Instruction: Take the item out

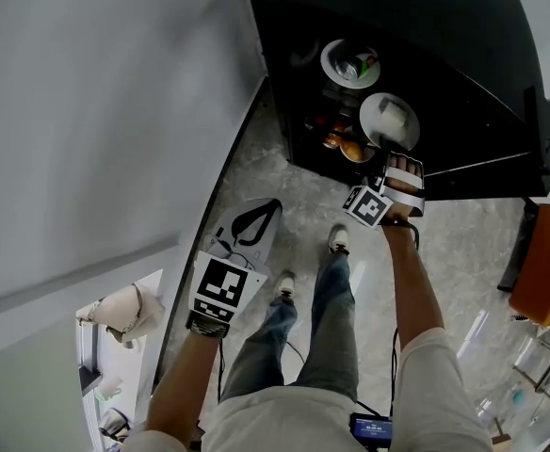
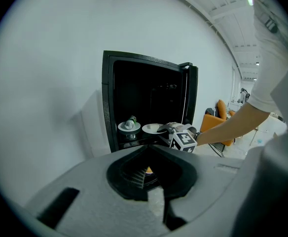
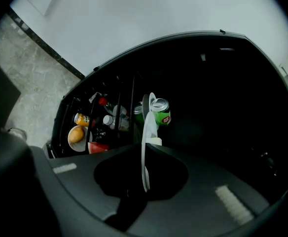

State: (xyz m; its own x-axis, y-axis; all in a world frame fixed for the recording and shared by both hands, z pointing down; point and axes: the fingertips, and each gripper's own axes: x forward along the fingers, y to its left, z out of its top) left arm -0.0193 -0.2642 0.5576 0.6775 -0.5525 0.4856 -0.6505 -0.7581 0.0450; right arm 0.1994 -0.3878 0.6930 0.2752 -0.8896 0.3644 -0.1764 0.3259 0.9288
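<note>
The left hand-held gripper (image 1: pixel 253 217) hangs low beside the grey wall (image 1: pixel 87 111), jaws closed on nothing, pointing down at the stone floor (image 1: pixel 303 196). Its own view looks across at the open black cabinet (image 2: pixel 109 98), whose depths are too dark to read.

Inside the cabinet, toward its left, a second plate (image 1: pixel 336 56) carries a green can (image 3: pixel 160 111) lying on its side. Just right of it sits the white plate (image 1: pixel 380 130), still within the cabinet mouth, with a pale lump on top I can't identify. The right hand-held gripper (image 1: pixel 395 158) is clamped on that plate's near rim, which shows edge-on between the jaws. Below, an orange (image 3: pixel 76 136) and some bottles (image 3: pixel 109 118) are partly hidden by the plate and the shadow.
</note>
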